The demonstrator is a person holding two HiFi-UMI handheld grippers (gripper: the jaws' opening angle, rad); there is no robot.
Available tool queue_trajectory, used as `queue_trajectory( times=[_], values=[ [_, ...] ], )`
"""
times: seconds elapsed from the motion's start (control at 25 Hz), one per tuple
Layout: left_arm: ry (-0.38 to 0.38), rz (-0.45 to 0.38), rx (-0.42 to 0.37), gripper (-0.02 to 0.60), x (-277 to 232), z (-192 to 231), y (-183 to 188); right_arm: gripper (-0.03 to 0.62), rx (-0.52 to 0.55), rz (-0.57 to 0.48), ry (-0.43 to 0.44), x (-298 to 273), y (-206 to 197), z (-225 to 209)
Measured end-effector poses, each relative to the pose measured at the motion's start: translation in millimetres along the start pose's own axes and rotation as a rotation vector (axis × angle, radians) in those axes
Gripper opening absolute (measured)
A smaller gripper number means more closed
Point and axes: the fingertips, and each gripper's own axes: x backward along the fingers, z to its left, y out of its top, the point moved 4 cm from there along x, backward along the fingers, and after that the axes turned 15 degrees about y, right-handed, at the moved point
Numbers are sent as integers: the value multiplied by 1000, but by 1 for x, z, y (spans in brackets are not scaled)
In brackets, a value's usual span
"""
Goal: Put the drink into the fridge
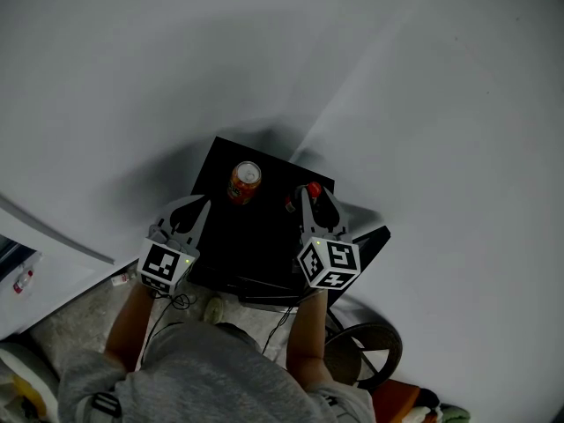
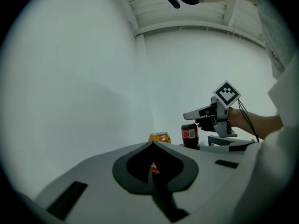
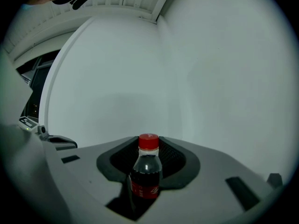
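A small cola bottle (image 1: pixel 311 190) with a red cap stands on the right side of a black tabletop (image 1: pixel 251 241). My right gripper (image 1: pixel 310 197) is shut on the bottle (image 3: pixel 146 174), one pad against each side of its body. An orange drink can (image 1: pixel 245 182) stands upright to the bottle's left, near the table's far edge. My left gripper (image 1: pixel 199 206) hovers at the table's left edge, short of the can (image 2: pixel 159 137), with its jaws shut and nothing in them. The left gripper view also shows the bottle (image 2: pixel 189 136) and the right gripper (image 2: pixel 189 115) beside it.
White walls meet in a corner right behind the table. A black frame (image 1: pixel 370 236) and a round base (image 1: pixel 366 346) sit at the table's right. Cables (image 1: pixel 176 305) hang below the near edge. Small items lie at the far lower left (image 1: pixel 22 280).
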Motion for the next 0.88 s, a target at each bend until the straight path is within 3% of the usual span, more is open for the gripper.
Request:
queue_trajectory(
  times=[0.88],
  values=[
    [-135,-42,-1,5,75,15,6,143,24,-49,-89,64,14,94]
  ],
)
